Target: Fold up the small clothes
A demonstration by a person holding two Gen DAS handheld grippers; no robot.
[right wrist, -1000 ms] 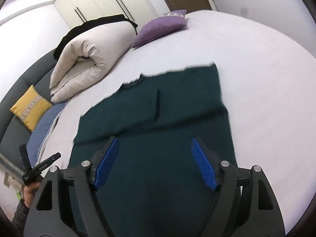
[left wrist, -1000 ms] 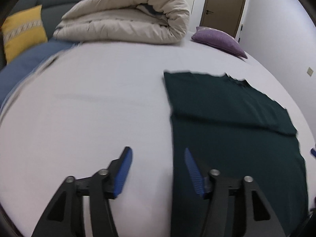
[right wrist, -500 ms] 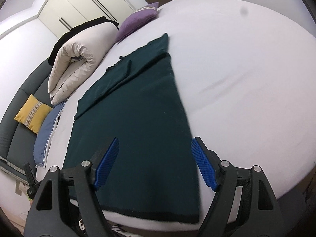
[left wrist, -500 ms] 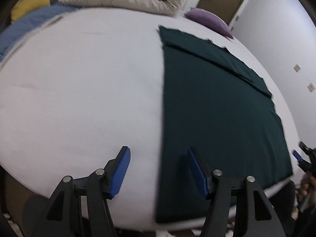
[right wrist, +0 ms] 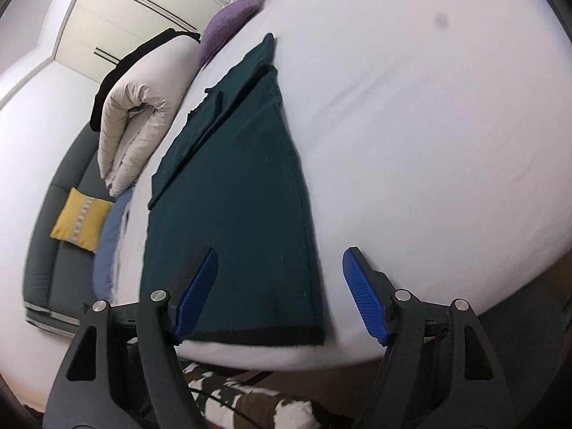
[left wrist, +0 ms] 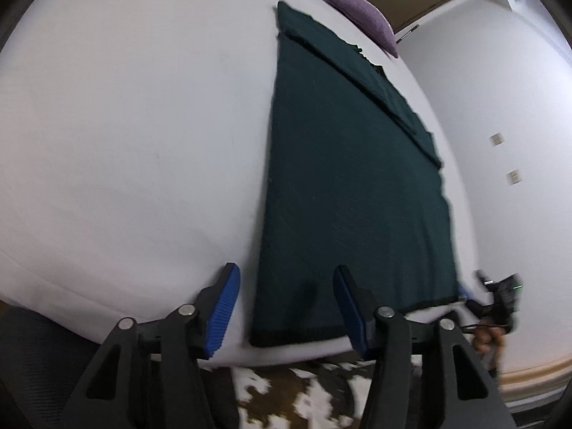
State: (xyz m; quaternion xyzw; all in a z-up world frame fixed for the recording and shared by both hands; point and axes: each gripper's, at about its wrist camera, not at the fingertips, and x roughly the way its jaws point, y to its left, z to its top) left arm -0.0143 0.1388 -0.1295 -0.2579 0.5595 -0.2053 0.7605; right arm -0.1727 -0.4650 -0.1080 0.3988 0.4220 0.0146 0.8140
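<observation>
dark green garment [left wrist: 350, 186] flat, lengthwise, hem nearest

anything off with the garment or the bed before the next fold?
Nothing stands out. The dark green garment lies flat on the white bed, sleeves folded across its far end, hem near the bed's front edge. Both grippers, left and right, are open at the hem corners.

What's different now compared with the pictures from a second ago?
Both grippers have pulled back to the near hem of the dark green garment. The left gripper now straddles its near-left corner, the right gripper its near-right corner. Both sets of jaws have just been closing but grip nothing yet. The garment lies flat on the bed as before.
</observation>
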